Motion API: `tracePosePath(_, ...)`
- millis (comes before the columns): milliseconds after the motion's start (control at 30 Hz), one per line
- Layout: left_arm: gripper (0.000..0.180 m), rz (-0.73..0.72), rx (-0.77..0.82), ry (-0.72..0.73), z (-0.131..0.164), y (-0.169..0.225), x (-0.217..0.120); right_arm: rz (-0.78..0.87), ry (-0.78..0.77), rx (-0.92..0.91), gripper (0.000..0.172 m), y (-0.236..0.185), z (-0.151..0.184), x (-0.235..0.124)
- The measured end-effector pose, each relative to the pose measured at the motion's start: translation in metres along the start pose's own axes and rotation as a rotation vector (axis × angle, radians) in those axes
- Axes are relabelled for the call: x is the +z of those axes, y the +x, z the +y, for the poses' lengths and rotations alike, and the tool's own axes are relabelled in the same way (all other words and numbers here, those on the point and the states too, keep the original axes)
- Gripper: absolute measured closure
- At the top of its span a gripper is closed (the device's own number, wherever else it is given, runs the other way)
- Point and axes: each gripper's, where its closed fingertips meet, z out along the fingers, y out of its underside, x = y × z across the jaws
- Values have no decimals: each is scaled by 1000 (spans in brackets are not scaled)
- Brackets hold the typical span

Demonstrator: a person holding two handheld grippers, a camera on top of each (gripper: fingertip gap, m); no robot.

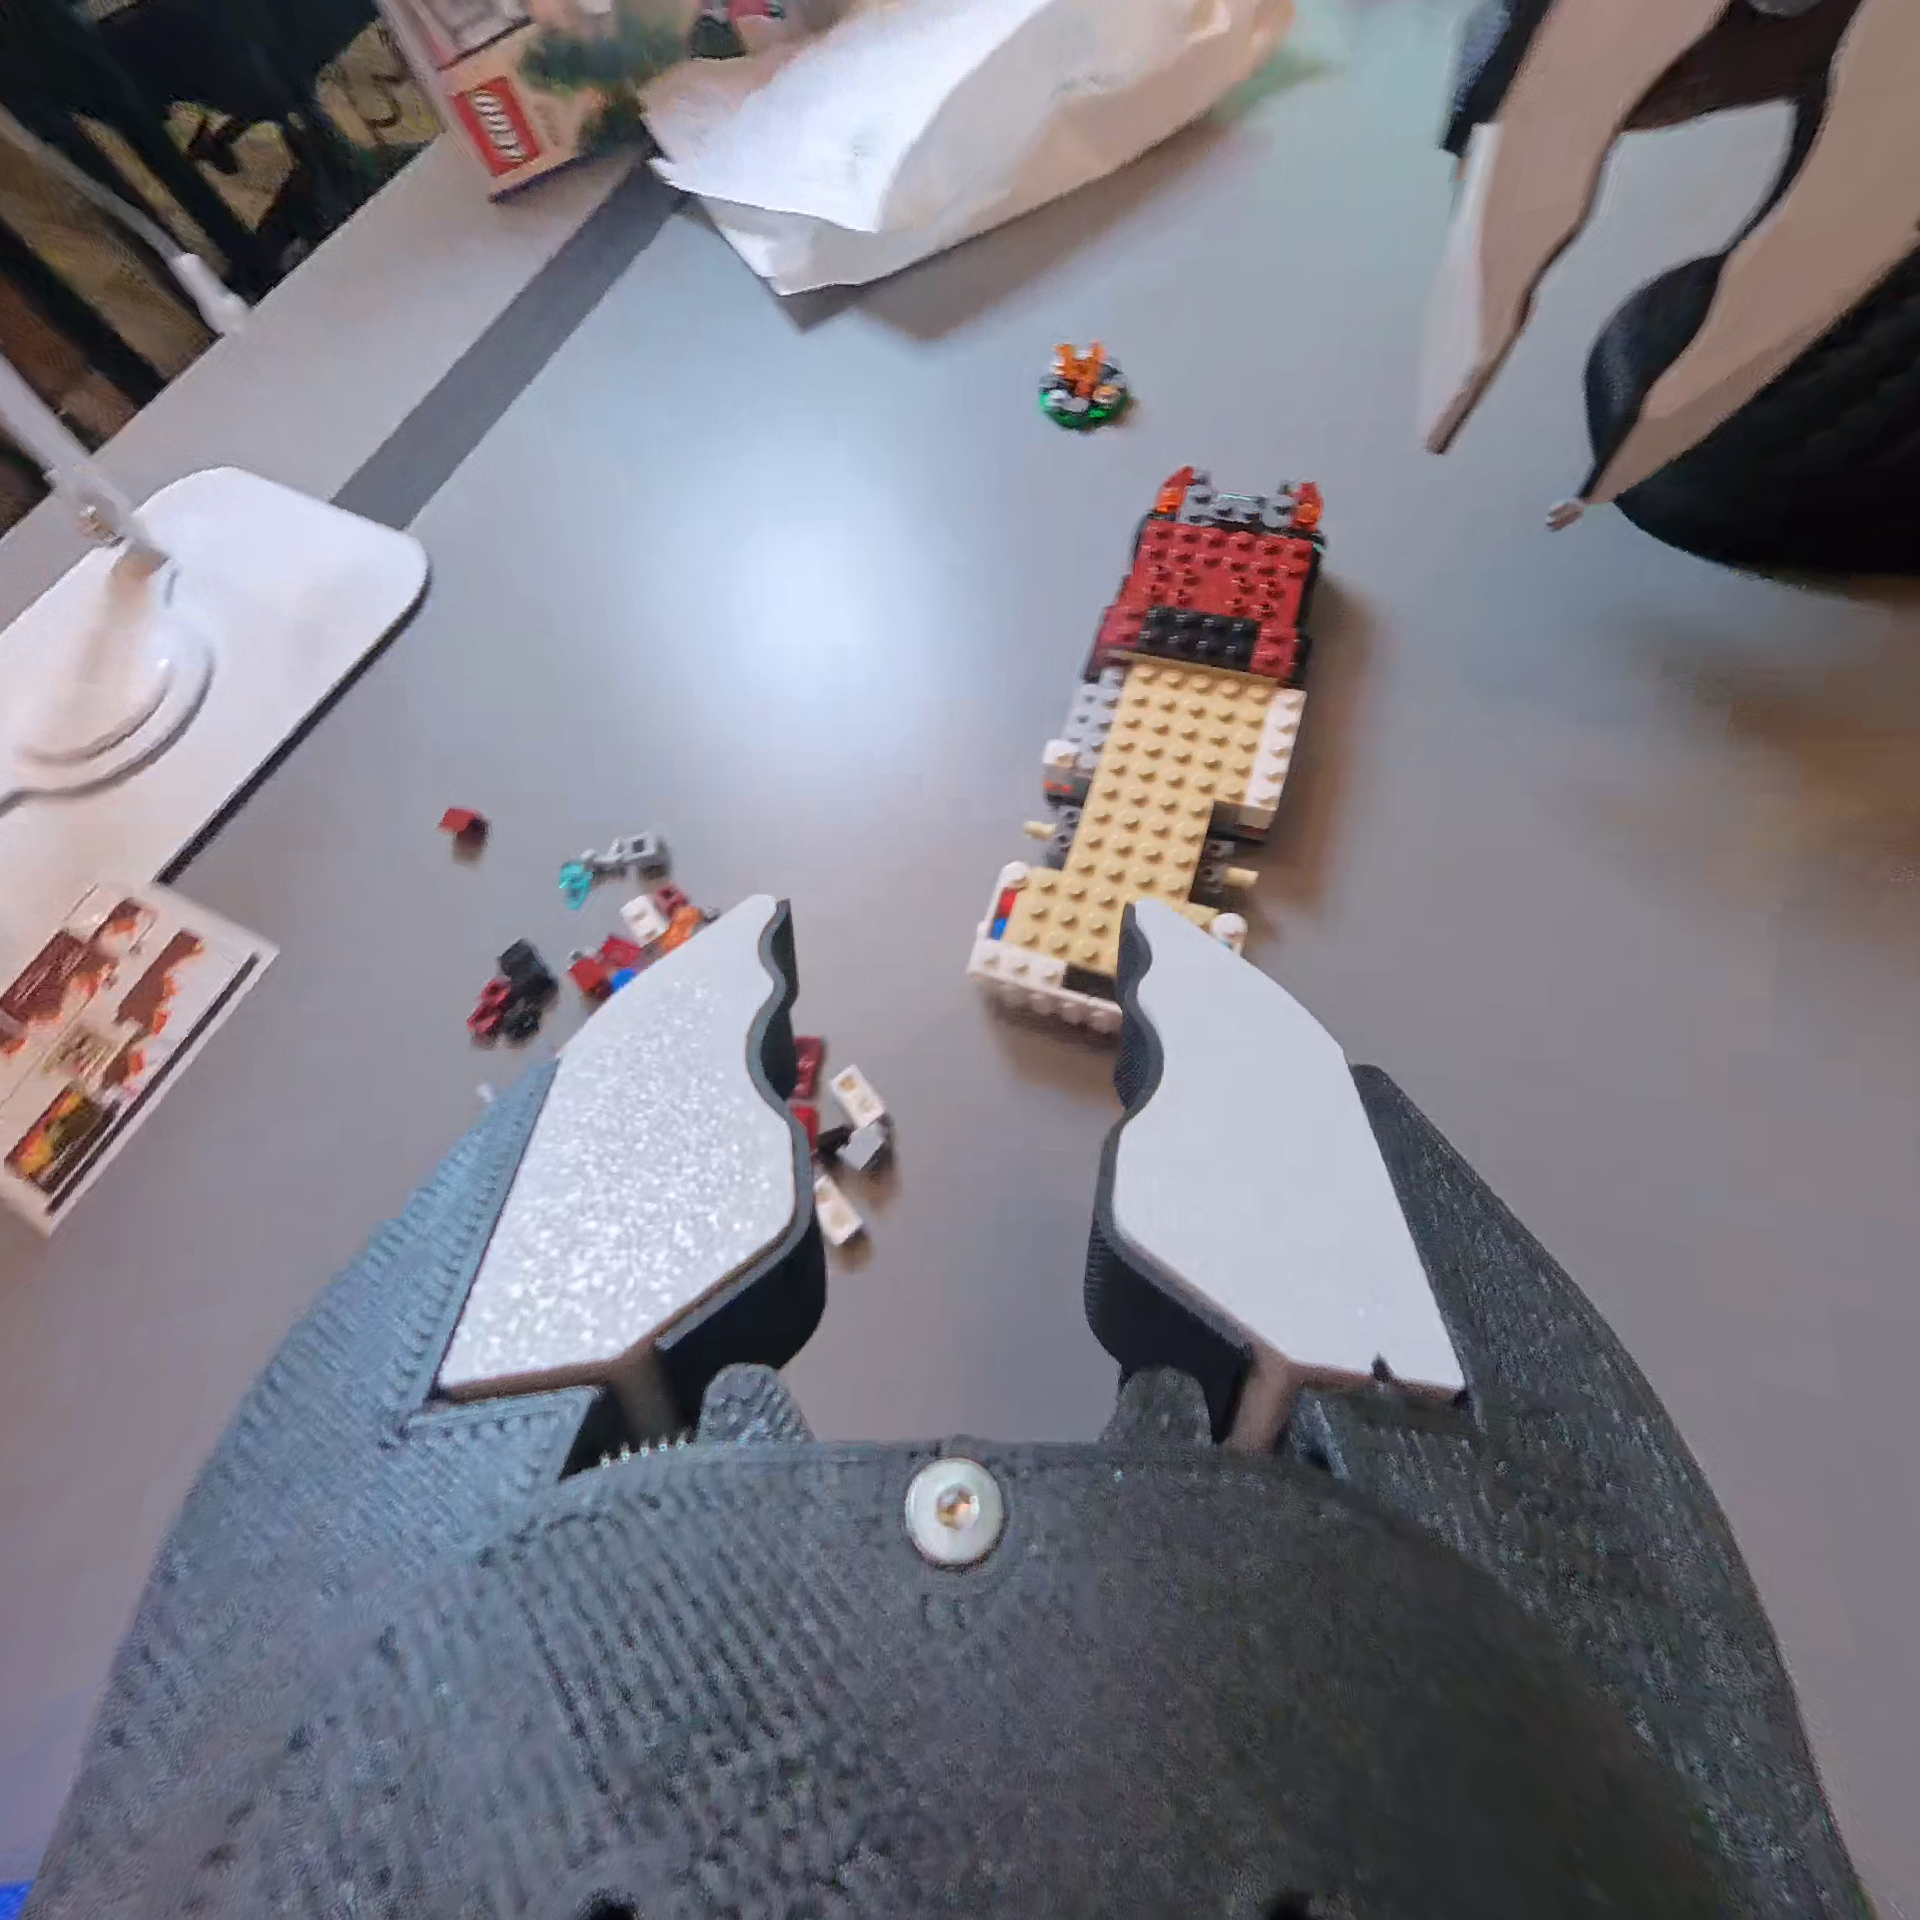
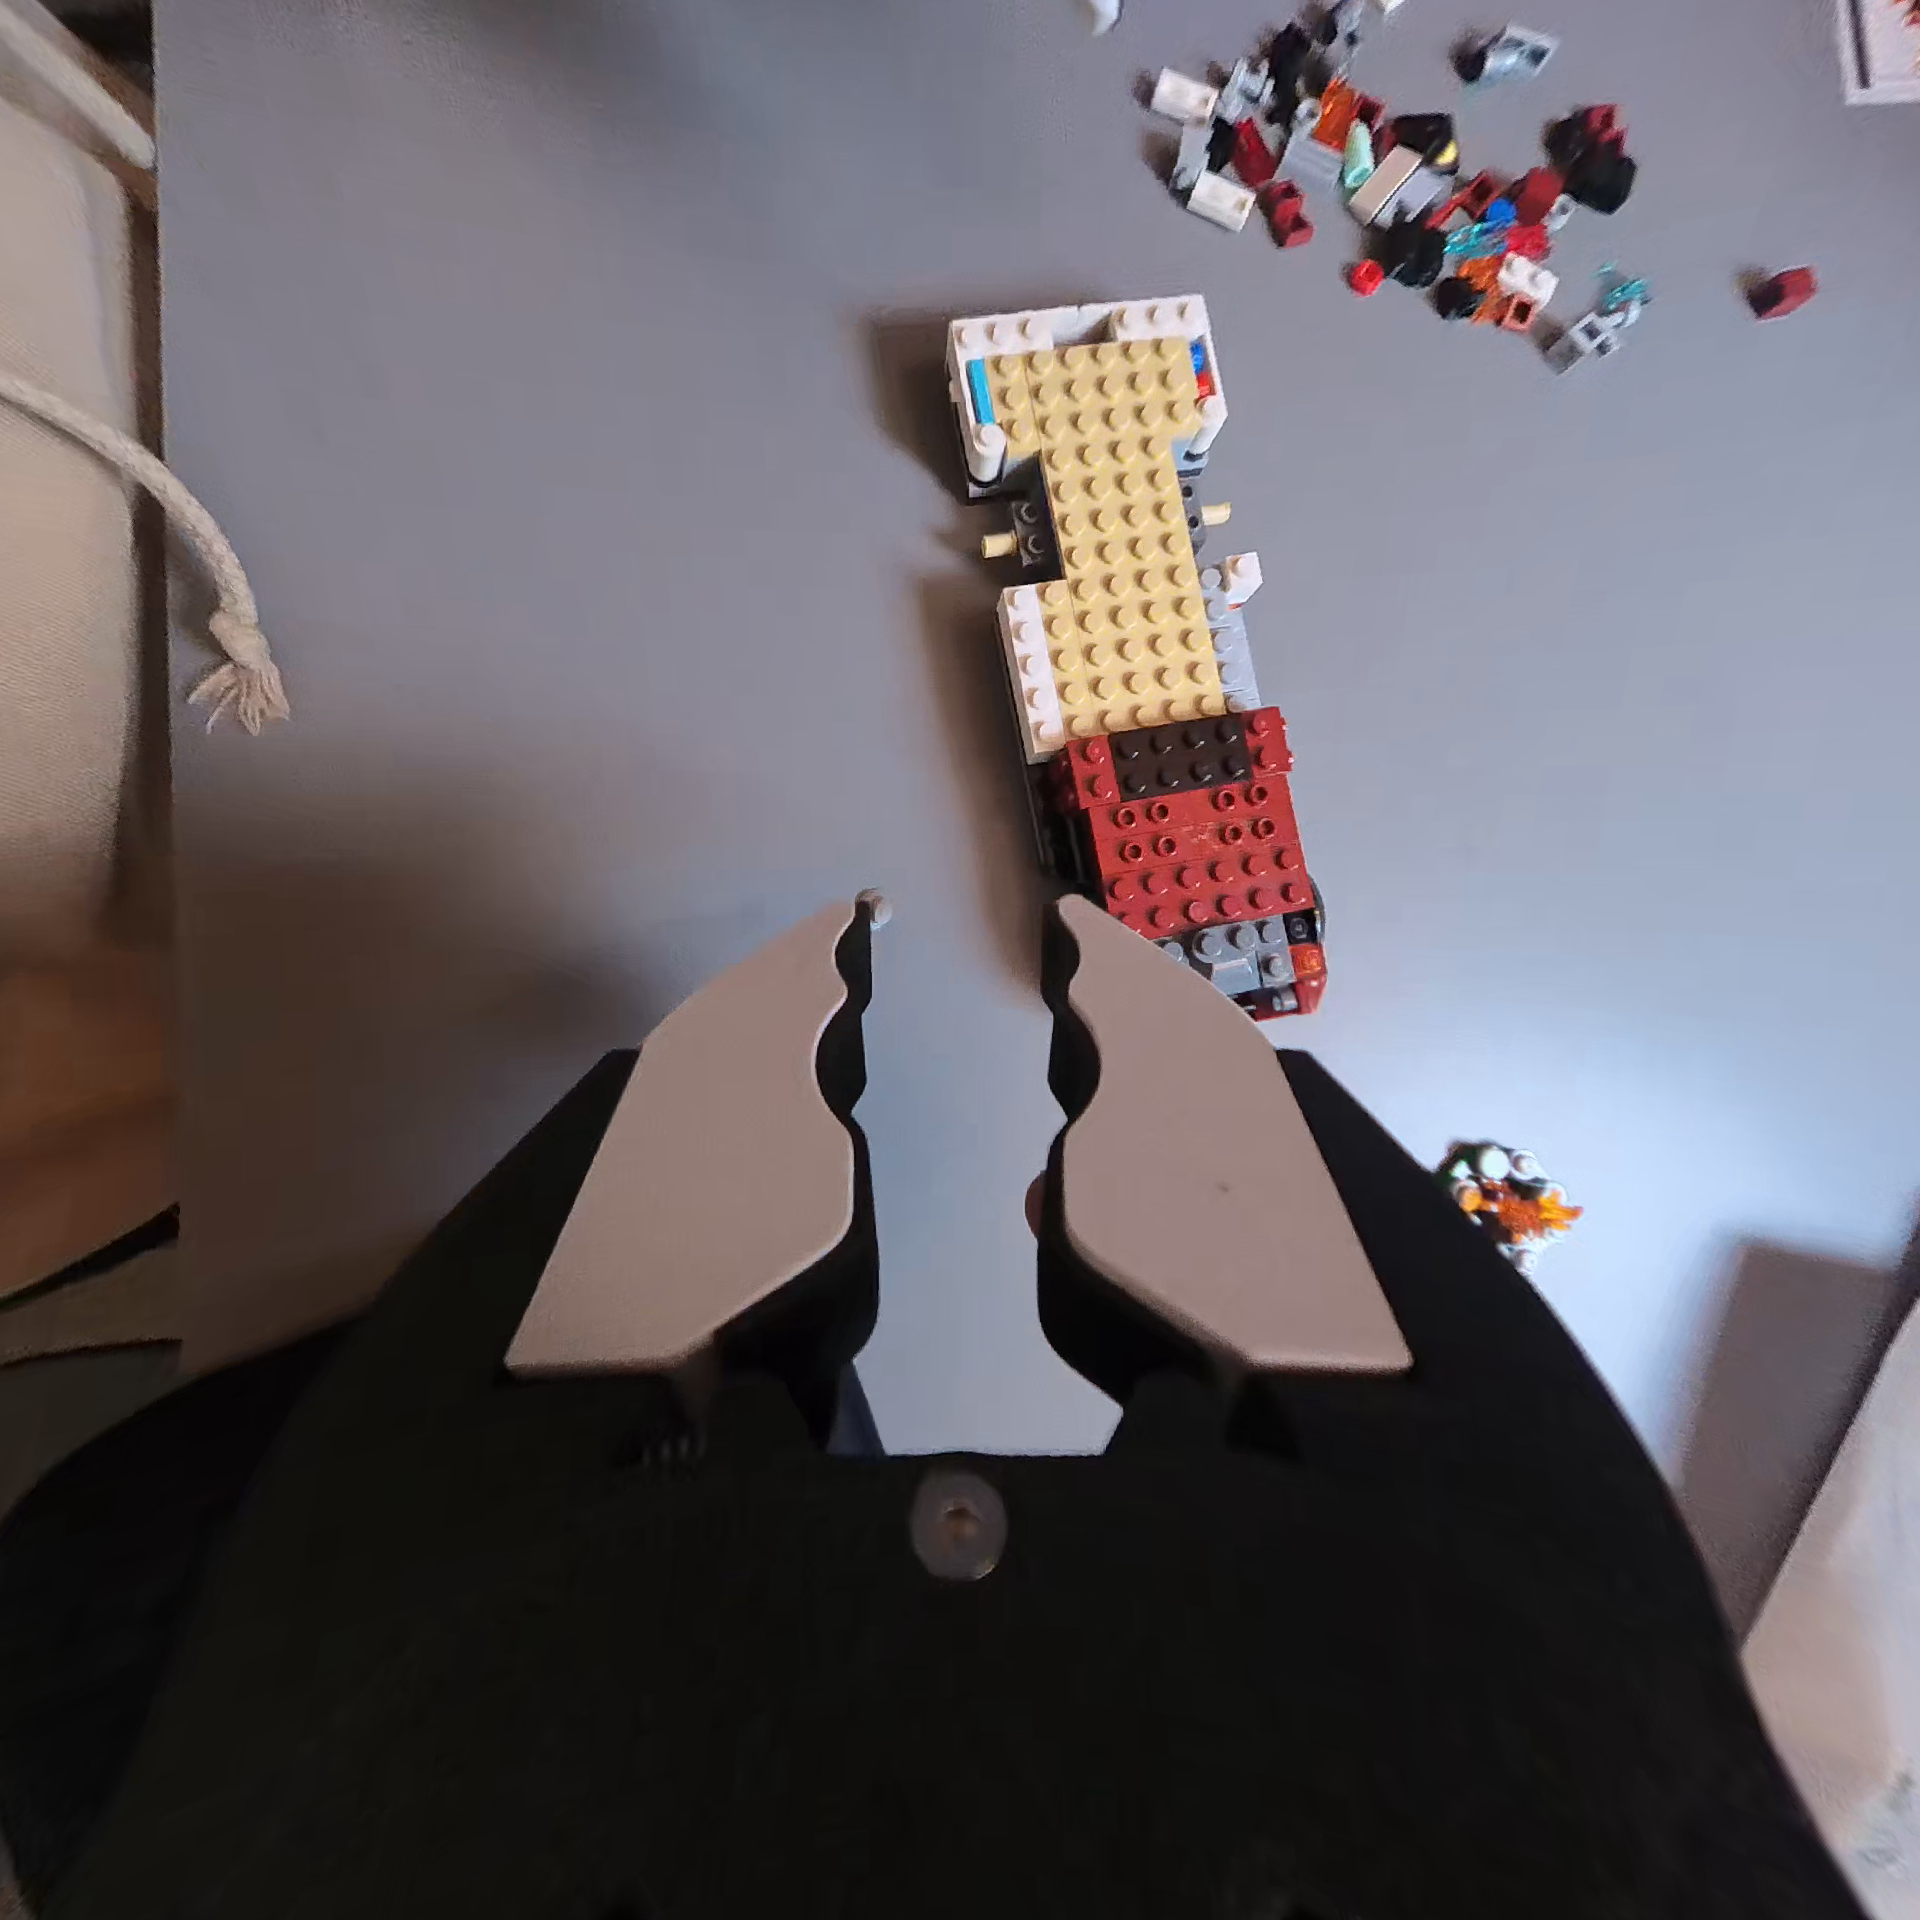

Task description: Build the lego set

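Note:
A long brick model (image 1: 1174,769) with a tan studded deck, white edges and a dark red end lies on the grey table (image 1: 727,623). My left gripper (image 1: 958,920) is open and empty, its right fingertip over the model's white end. A pile of small loose bricks (image 1: 623,935) lies by its left finger. My right gripper (image 2: 958,914) is open just beside the model's red end (image 2: 1195,852). A tiny grey round piece (image 2: 876,909) sits at its left fingertip, apart from the other finger. The left wrist view shows the right gripper (image 1: 1507,473) raised above the table with that piece (image 1: 1562,512).
A small green and orange build (image 1: 1086,384) stands beyond the model. A white paper bag (image 1: 935,125) and a box (image 1: 499,125) lie at the far edge. A white lamp base (image 1: 208,603) and a printed sheet (image 1: 104,1039) are on the left. A rope end (image 2: 229,665) hangs by the table edge. One gripper's finger ends stand about 20 cm off the other's.

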Motion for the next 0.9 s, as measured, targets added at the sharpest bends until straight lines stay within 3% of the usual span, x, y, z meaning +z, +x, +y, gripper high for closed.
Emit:
tracePosePath(133,123,-72,-83,24,15,-26,-15,-20,-29,26,141,-6,18,9)
tracePosePath(300,124,-66,-75,-11,29,-21,-7,-59,-194,-14,141,-14,43,32)
tracePosePath(433,124,-55,-48,-25,32,-14,-1,-43,-233,-58,140,-14,45,37)
tracePosePath(667,125,-44,-55,-22,35,-13,2,-10,-230,-68,126,-18,45,32)
tracePosePath(800,125,-60,-72,3,33,-19,-2,39,-142,5,126,-10,40,14)
tracePosePath(900,126,-80,-83,13,33,-25,-5,52,-176,52,132,-10,57,0)
